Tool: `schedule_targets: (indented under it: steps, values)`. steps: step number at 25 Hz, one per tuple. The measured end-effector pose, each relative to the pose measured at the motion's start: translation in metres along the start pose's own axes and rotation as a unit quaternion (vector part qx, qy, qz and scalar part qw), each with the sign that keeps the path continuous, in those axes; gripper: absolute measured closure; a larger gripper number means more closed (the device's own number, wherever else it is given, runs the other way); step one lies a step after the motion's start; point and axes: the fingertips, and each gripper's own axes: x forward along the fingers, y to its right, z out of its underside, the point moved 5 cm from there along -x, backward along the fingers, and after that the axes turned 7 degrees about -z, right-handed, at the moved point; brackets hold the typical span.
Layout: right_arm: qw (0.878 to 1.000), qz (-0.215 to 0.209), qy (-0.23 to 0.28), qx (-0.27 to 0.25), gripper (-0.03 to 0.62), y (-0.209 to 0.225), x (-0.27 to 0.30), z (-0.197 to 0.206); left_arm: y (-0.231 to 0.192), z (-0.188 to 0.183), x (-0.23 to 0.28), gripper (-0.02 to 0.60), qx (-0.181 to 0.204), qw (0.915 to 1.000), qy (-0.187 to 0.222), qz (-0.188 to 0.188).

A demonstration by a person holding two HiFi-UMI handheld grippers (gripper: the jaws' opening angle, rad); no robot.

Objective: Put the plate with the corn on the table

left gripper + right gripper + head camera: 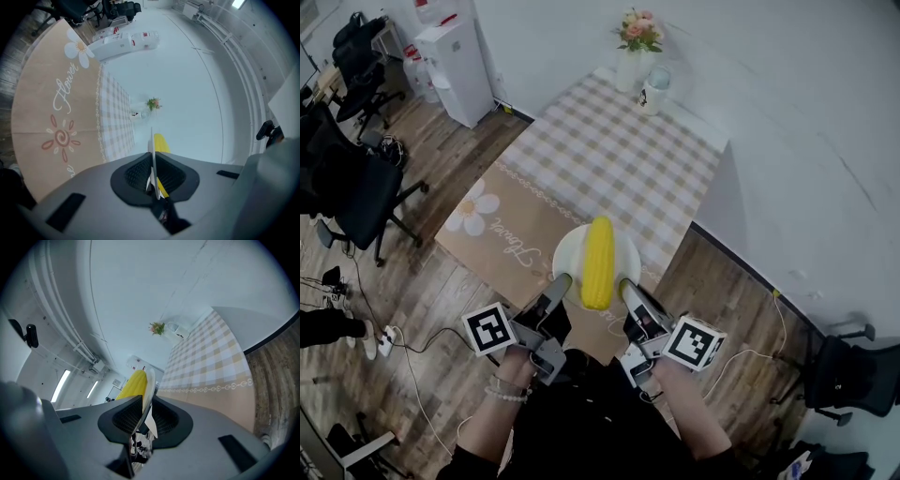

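Observation:
A white plate (567, 255) carries a yellow corn cob (599, 262) lying lengthwise across it. In the head view it is held over the near end of the table (609, 159), which has a beige and checked cloth. I cannot tell if it touches the cloth. My left gripper (560, 280) is shut on the plate's left rim and my right gripper (628, 286) on its right rim. In the left gripper view the rim (153, 150) runs edge-on between the pads, with the corn (161, 143) behind. The right gripper view shows the rim (149, 390) clamped and the corn (133, 384) beside it.
A vase of flowers (637, 42) and a white jar (656, 89) stand at the table's far end by the wall. Black office chairs (356, 187) and a white cabinet (455, 66) are on the left. Cables lie on the wooden floor (422, 337). Another chair (853, 375) is at lower right.

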Motion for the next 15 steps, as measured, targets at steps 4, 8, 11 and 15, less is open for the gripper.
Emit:
schedule_targets:
  steps: [4,8,11,15]
  values:
    - [1.0,0.0,-0.018,0.011,0.502,0.015,0.004,0.002,-0.011,0.002,0.006,0.551,0.001,0.9999,0.004,-0.012]
    - [0.999,0.005,-0.039,0.019,0.503,0.032,0.008,0.003,-0.027,0.001,0.014,0.554,0.001,0.9998,0.006,-0.018]
    - [0.997,0.046,-0.06,0.022,0.502,0.052,0.002,0.008,-0.037,0.004,0.018,0.554,-0.006,0.9997,0.009,-0.02]
    - [0.996,0.052,-0.063,0.026,0.5,0.07,0.006,0.009,-0.047,0.003,0.024,0.554,0.004,0.9998,0.015,-0.016]
